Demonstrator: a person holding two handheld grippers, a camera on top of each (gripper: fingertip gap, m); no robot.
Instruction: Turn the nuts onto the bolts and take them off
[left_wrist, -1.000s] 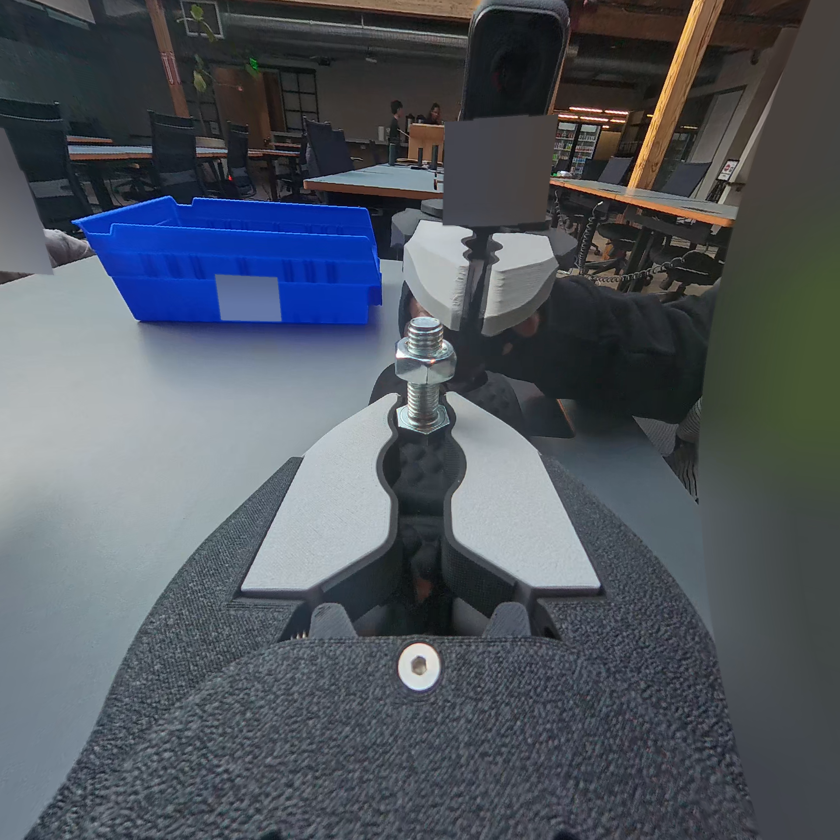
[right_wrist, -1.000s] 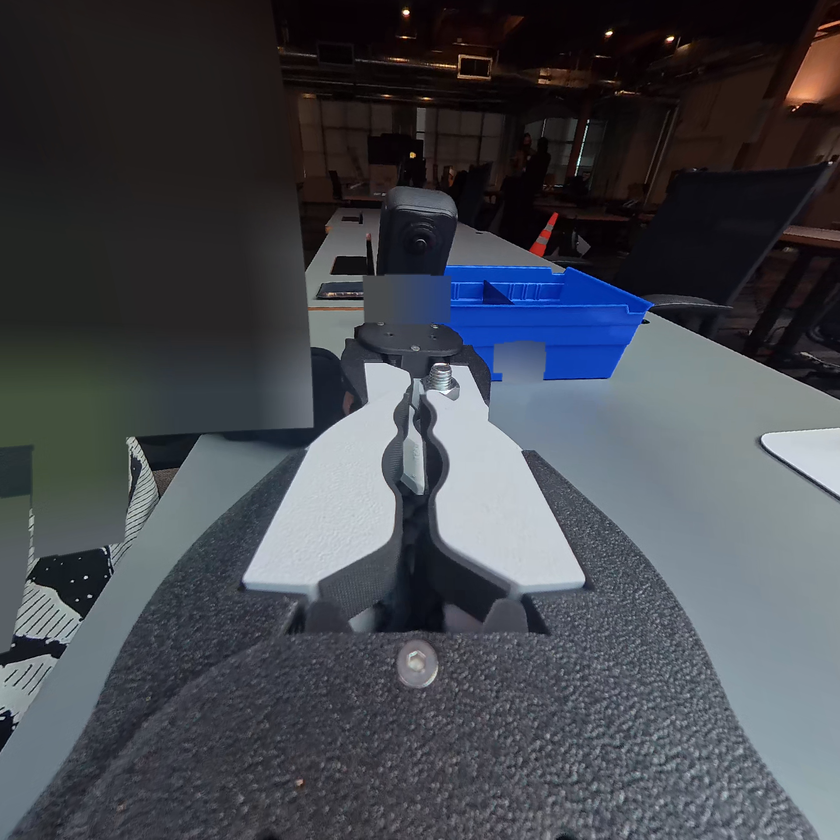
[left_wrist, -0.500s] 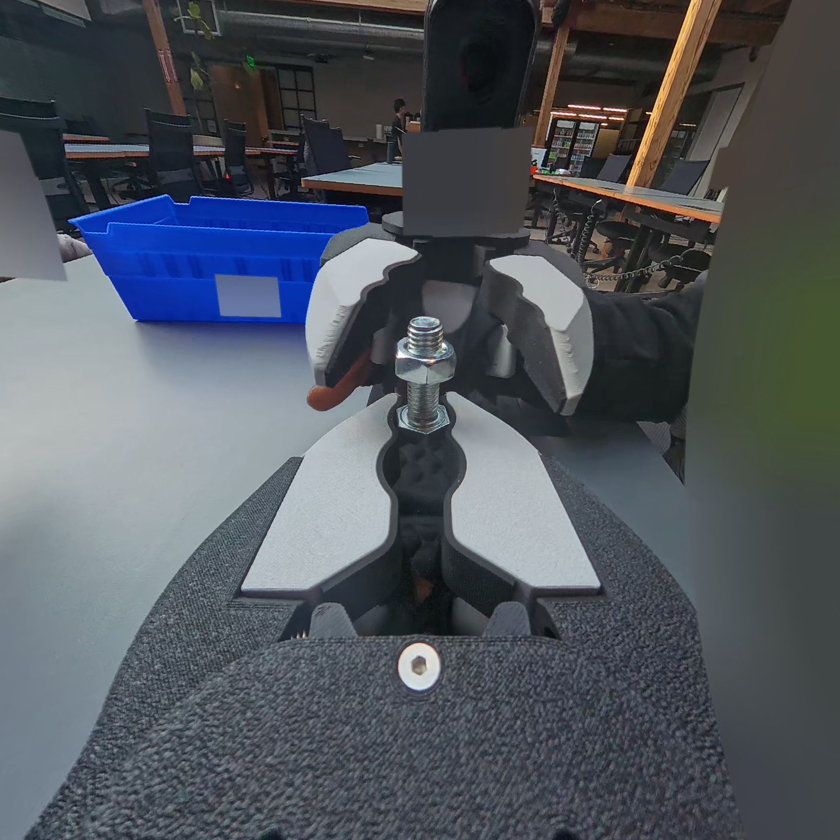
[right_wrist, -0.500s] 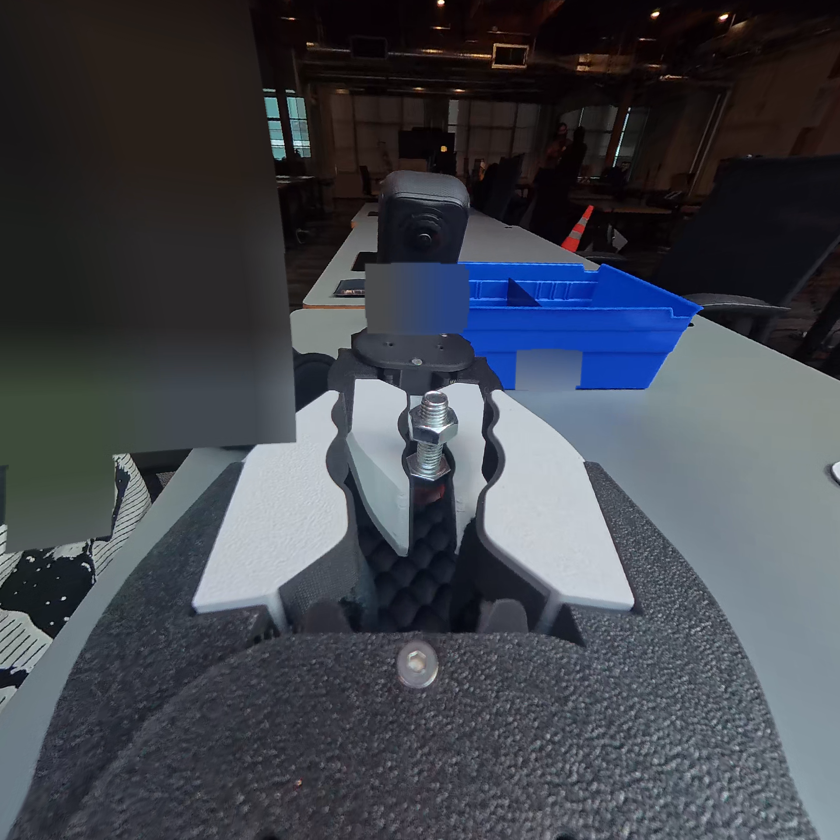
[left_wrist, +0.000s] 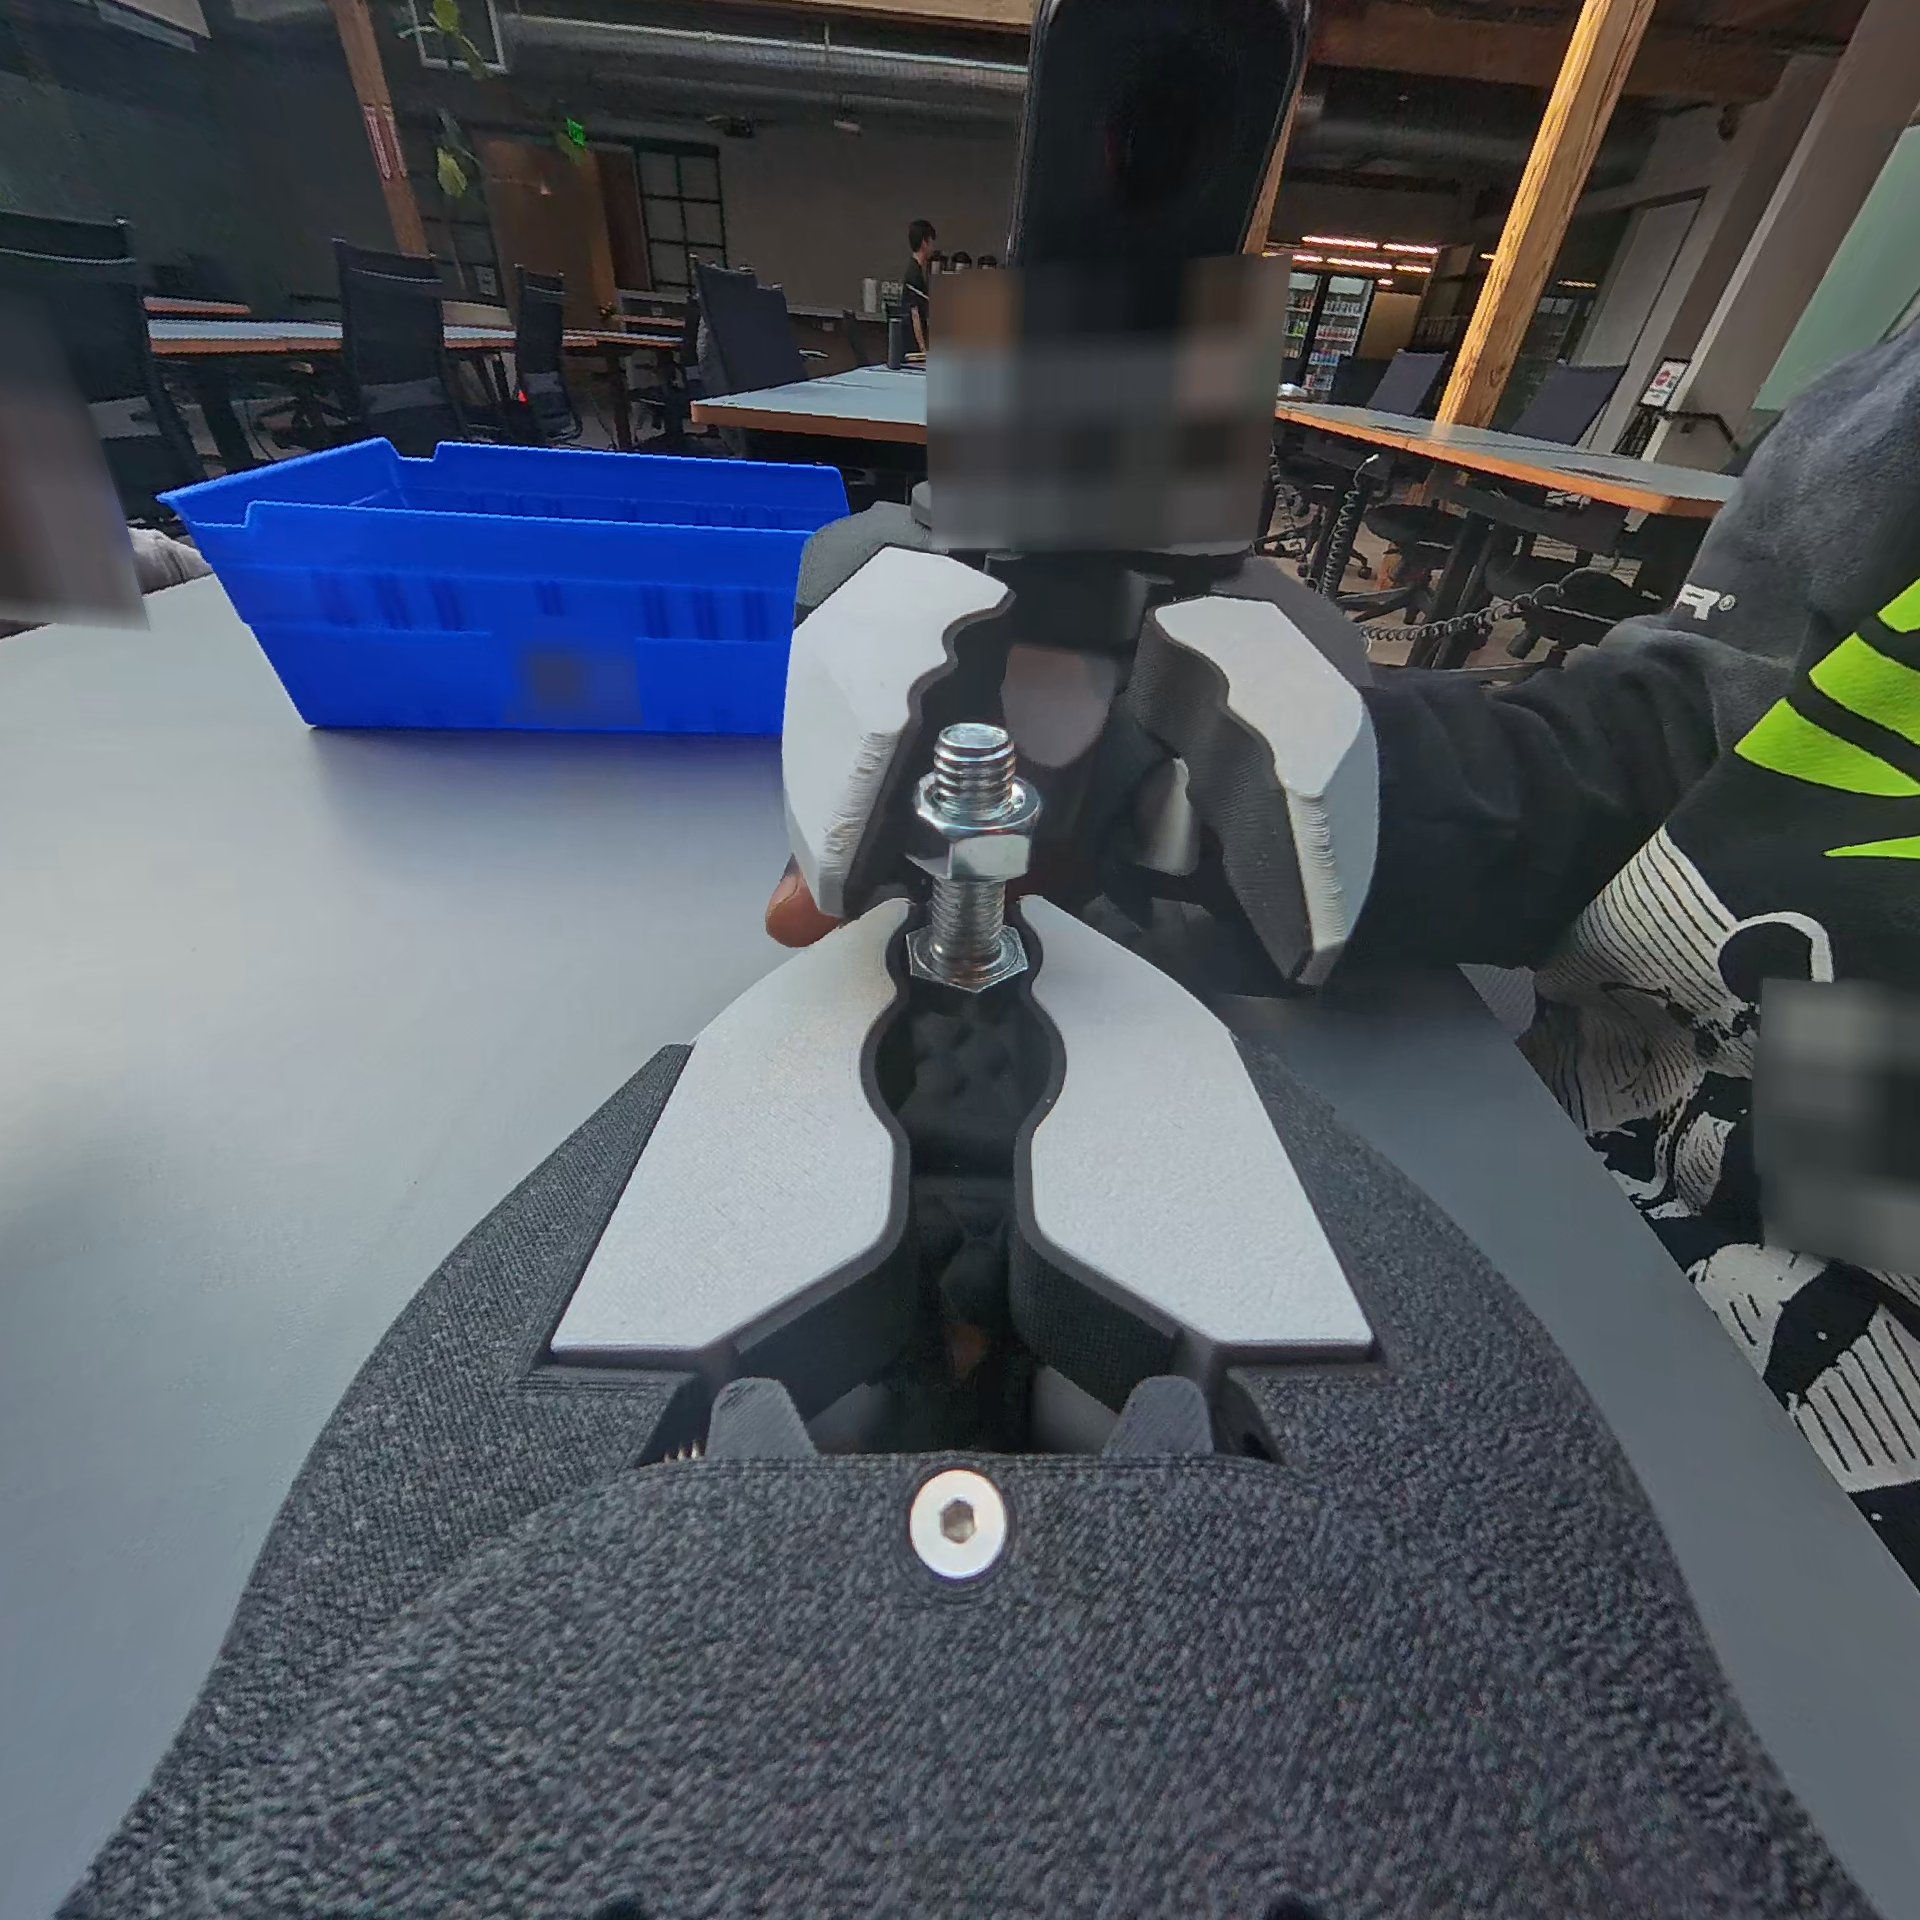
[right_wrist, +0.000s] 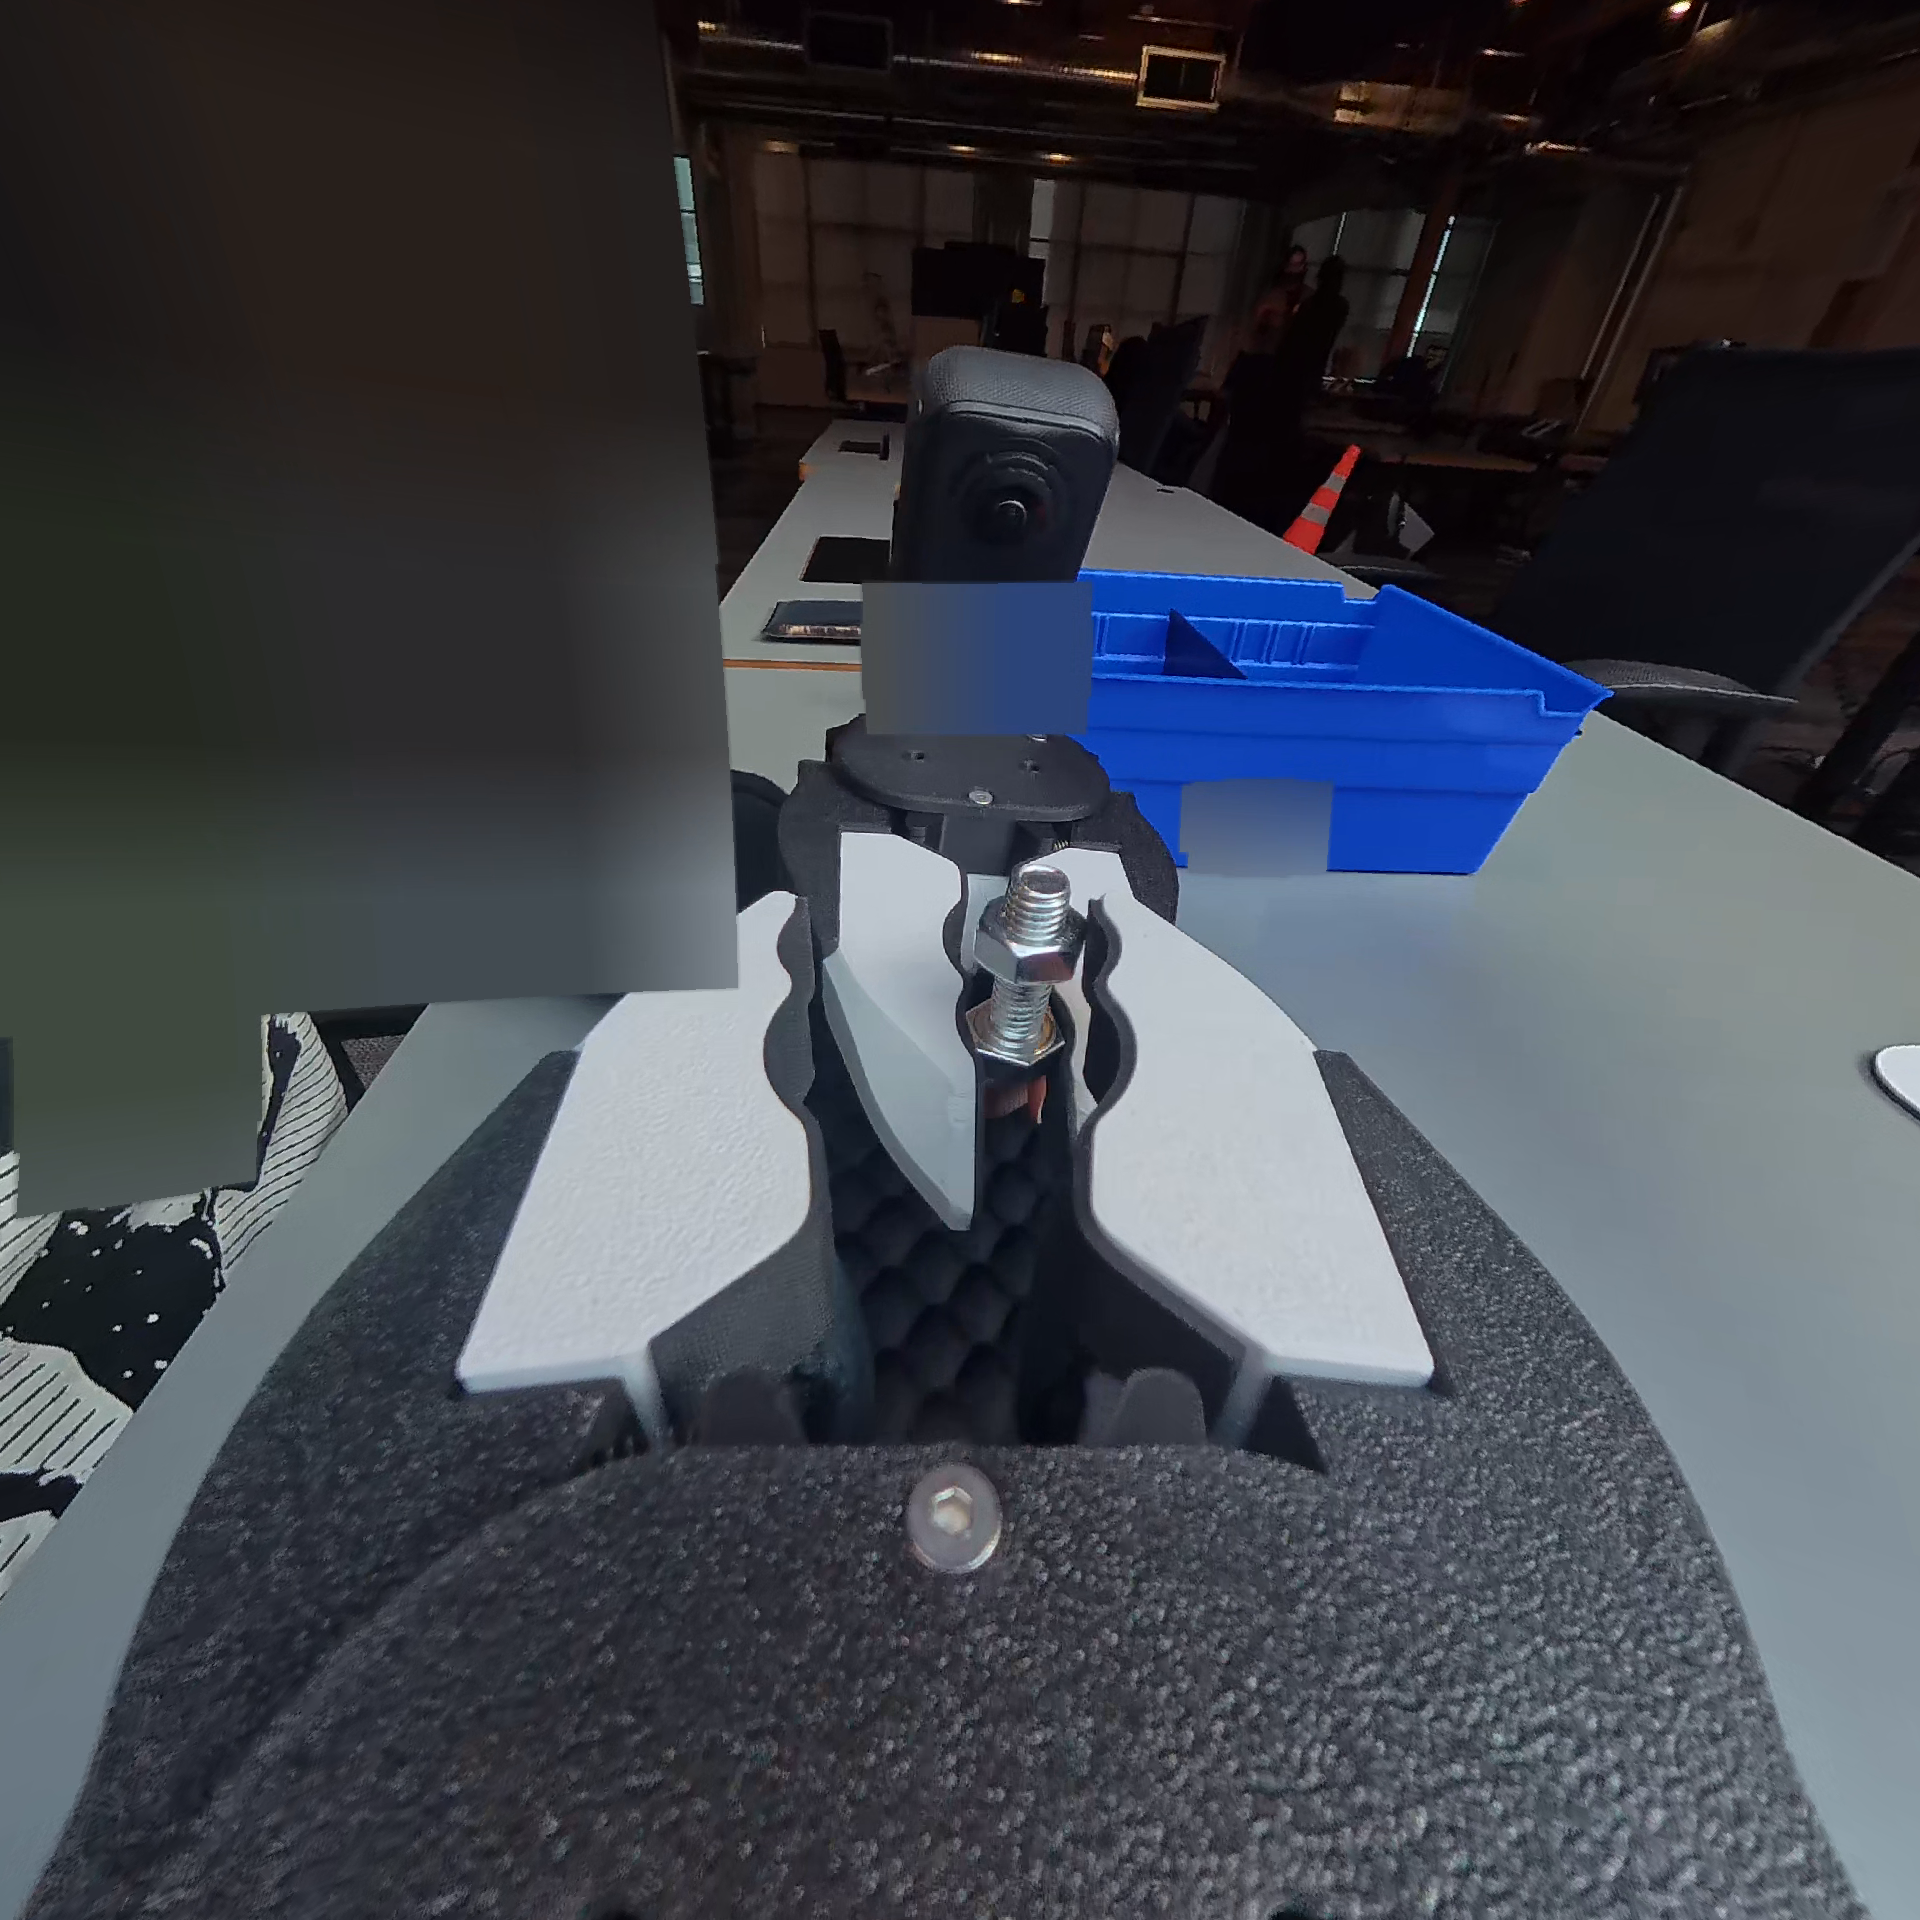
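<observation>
A steel bolt (left_wrist: 966, 904) stands upright with a hex nut (left_wrist: 977, 831) partway down its thread. My left gripper (left_wrist: 966, 940) is shut on the bolt's head and holds it above the grey table (left_wrist: 364, 987). My right gripper (left_wrist: 1070, 914) faces it and is open, with one finger on each side of the nut. In the right wrist view the right gripper (right_wrist: 951, 925) is open around the bolt (right_wrist: 1023, 1003) and nut (right_wrist: 1029, 945). The nut is close to its right finger. One of the left gripper's fingers (right_wrist: 894, 1039) shows between the right gripper's fingers.
A blue plastic bin (left_wrist: 499, 623) stands on the table behind the grippers and also shows in the right wrist view (right_wrist: 1351, 748). A person's dark sleeve (left_wrist: 1558, 779) is at the right. A white flat thing (right_wrist: 1901, 1081) lies at the table's right edge. My hands' fingertips stand some 5 cm from each other. Both grippers' tips are roughly 40 cm from the white flat thing (right_wrist: 1901, 1081).
My right gripper was shut and higher behind the bolt. It has opened and moved in, so its fingers now stand on either side of the nut. The left gripper still holds the bolt.
</observation>
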